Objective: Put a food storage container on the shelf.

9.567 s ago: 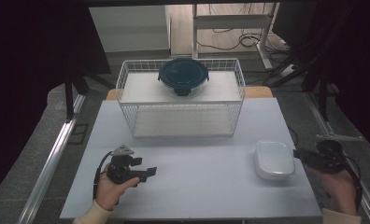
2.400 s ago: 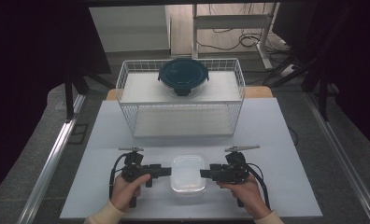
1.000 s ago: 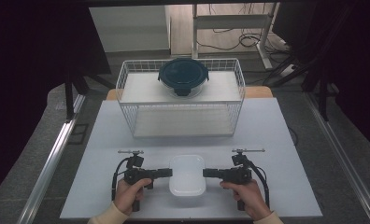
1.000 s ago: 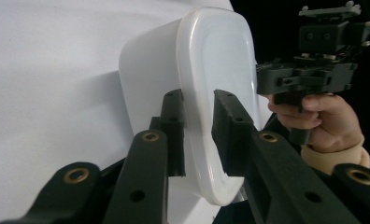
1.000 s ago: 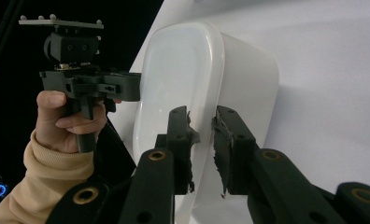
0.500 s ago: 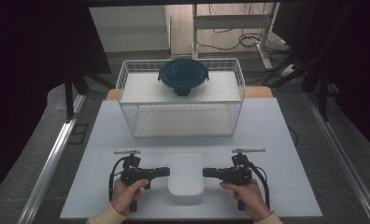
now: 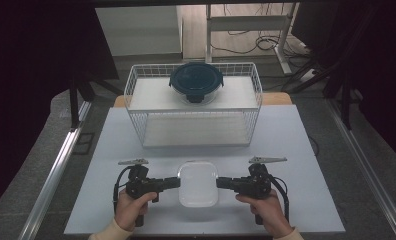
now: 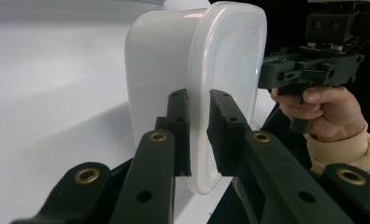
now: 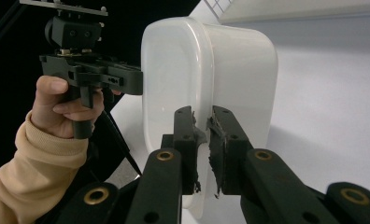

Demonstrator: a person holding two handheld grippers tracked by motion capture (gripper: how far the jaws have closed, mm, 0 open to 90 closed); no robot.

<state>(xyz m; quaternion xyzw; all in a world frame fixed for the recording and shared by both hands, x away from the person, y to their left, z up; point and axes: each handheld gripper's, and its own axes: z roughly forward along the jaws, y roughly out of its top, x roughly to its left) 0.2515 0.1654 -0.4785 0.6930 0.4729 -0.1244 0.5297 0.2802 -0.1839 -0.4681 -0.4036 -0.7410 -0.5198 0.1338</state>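
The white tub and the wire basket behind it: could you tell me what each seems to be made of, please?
Tub: probably plastic, milky and slightly translucent, with a smooth glossy skin that catches highlights on its rounded rim, where the left gripper and right gripper pinch it. Basket: thin rods in an open grid, likely white-coated metal wire, though the coating is a guess.

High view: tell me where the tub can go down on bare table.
Free: the strip between the basket and the tub, and the table at both sides beyond the hands. The basket's lower shelf looks bare too. Crowded: the front middle, where the left gripper and right gripper clamp the tub, and the basket top under the dark lidded bowl.
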